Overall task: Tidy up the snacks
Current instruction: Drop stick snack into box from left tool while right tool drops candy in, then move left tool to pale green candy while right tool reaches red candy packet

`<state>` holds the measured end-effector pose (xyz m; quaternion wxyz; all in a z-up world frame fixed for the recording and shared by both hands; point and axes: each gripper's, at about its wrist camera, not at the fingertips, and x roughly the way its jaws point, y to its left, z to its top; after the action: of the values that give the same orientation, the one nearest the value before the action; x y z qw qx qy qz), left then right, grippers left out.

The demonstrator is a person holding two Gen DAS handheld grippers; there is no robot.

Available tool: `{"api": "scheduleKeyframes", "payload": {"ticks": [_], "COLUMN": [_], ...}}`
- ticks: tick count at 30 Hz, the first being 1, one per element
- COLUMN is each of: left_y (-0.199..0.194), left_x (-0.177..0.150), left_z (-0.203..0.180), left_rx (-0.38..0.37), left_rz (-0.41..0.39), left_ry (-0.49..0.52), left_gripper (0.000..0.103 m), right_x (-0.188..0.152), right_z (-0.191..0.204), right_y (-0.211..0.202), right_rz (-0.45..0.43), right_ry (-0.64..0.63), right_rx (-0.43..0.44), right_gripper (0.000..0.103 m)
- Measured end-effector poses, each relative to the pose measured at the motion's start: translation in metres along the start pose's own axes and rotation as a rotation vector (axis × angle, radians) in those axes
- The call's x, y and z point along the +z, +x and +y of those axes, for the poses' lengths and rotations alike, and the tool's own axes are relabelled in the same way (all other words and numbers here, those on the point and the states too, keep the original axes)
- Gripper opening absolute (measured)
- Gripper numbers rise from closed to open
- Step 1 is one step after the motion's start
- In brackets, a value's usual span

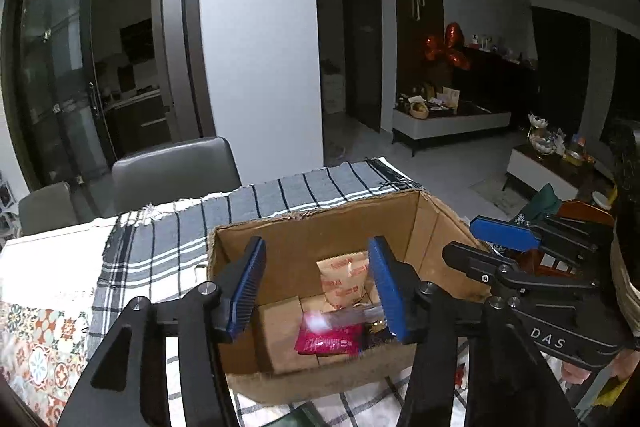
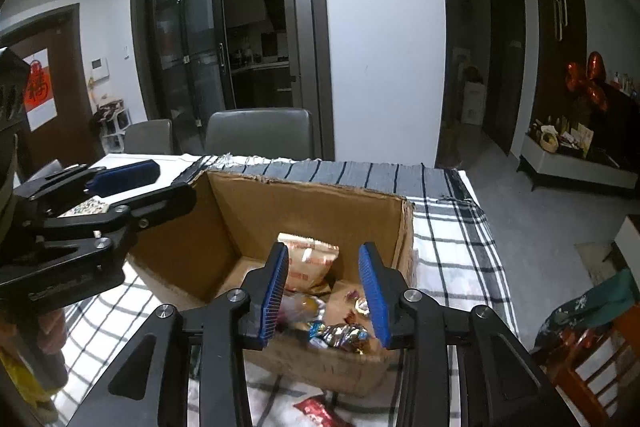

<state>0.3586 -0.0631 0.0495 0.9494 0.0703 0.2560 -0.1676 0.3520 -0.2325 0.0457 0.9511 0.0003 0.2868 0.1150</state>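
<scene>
Snacks lie loose in the cardboard box (image 1: 320,227) on your desk (image 2: 452,255), just beyond both grippers. Left gripper (image 1: 316,291): jaws parted, nothing clamped, above a pink packet (image 1: 328,341). Right gripper (image 2: 326,295): jaws narrowly parted, empty, over foil candies (image 2: 340,335). Box walls leave room on either side. Tan pouch (image 2: 310,263) leans at the far wall, long axis upright.
</scene>
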Motion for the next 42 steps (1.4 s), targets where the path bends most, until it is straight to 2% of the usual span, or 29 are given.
{"api": "scheduleKeyframes", "payload": {"ticks": [3, 13, 20, 30, 42], "left_y": [-0.014, -0.051, -0.062, -0.061, -0.050], "left_x": [-0.007, -0.034, -0.063, -0.106, -0.155], "left_z": [-0.006, -0.023, -0.026, -0.022, -0.022], "left_rx": [0.023, 0.020, 0.023, 0.031, 0.118], "left_rz": [-0.009, -0.015, 0.042, 0.146, 0.236], "left_ry": [0.005, 0.018, -0.018, -0.103, -0.095], "left_gripper": [0.053, 0.053, 0.053, 0.053, 0.053], "right_x": [-0.006, -0.030, -0.055, -0.081, -0.123], "right_z": [0.000, 0.008, 0.016, 0.025, 0.024], "right_y": [-0.010, -0.043, -0.051, -0.042, -0.016], "right_rz": [-0.012, -0.023, 0.011, 0.078, 0.207], "right_ry": [-0.009, -0.022, -0.031, -0.034, -0.001], "right_rx": [0.005, 0.051, 0.075, 0.089, 0.054], "right_gripper": [0.038, 0.038, 0.038, 0.038, 0.038]}}
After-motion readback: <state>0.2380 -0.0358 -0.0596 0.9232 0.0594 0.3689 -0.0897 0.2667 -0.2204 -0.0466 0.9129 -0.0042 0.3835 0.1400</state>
